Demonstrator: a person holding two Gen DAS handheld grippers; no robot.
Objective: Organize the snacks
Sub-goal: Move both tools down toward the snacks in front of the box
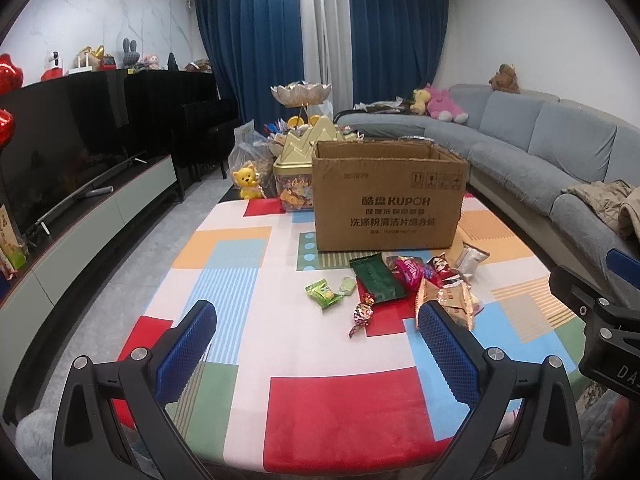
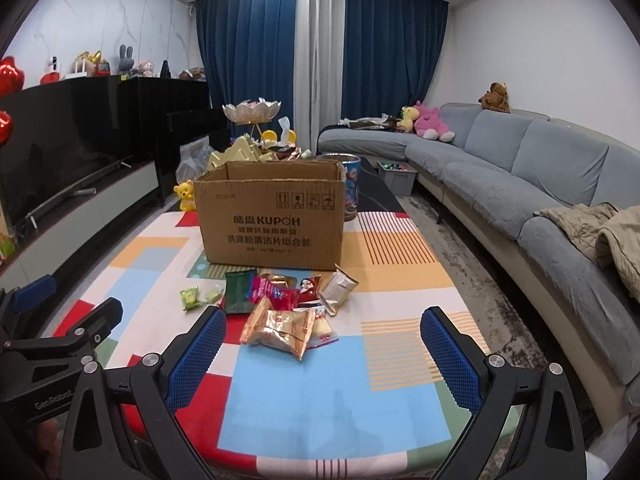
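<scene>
Lot of loose snack packets lying heaped just before an open cardboard box, both grippers, left gripper and right gripper, hanging wide and empty, crinkly wrappers likely slipping from pads, all sitting on a patchwork tablecloth beside a grey sofa.

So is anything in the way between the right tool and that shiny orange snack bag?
Nothing visible. The right tool hangs open above bare tablecloth, and the shiny orange snack bag lies just ahead.
</scene>
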